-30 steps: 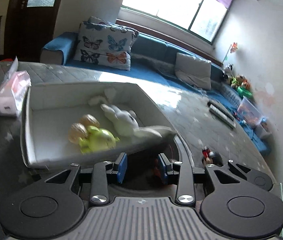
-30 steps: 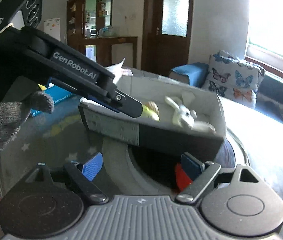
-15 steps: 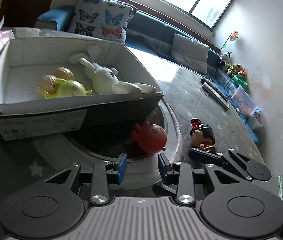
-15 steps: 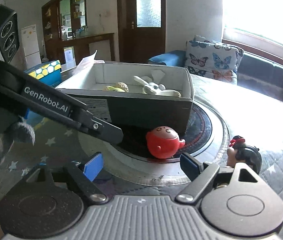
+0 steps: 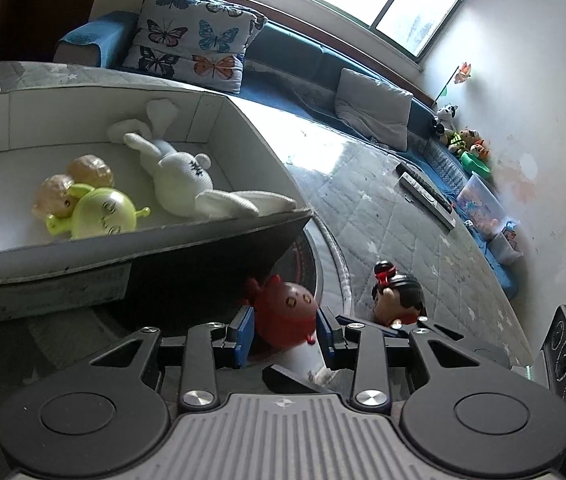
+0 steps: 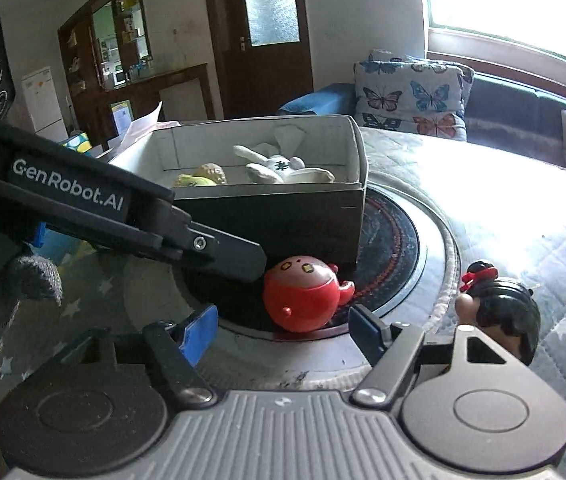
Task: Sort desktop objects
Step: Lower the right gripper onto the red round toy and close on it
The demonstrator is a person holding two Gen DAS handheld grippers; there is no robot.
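Observation:
A round red toy (image 5: 285, 312) lies on the table in front of the dark cardboard box (image 5: 187, 276). My left gripper (image 5: 283, 330) is open, with its blue pads on either side of the red toy (image 6: 303, 296). A black-haired doll (image 5: 399, 300) lies to the right of it. My right gripper (image 6: 283, 330) is open and empty, just short of the red toy, with the doll (image 6: 499, 316) at its right. The box (image 6: 283, 216) holds a white plush rabbit (image 5: 187, 180), a green toy (image 5: 99, 216) and a tan toy (image 5: 71, 184).
The box stands on a round turntable (image 6: 403, 248) on a grey quilted table cover (image 5: 383, 216). Two remote controls (image 5: 427, 196) lie at the far right. A blue sofa with butterfly cushions (image 5: 191, 44) stands behind the table.
Both grippers drew back from the box and came down. My left gripper moved forward until its pads straddle the red toy. My right gripper came closer to the same toy.

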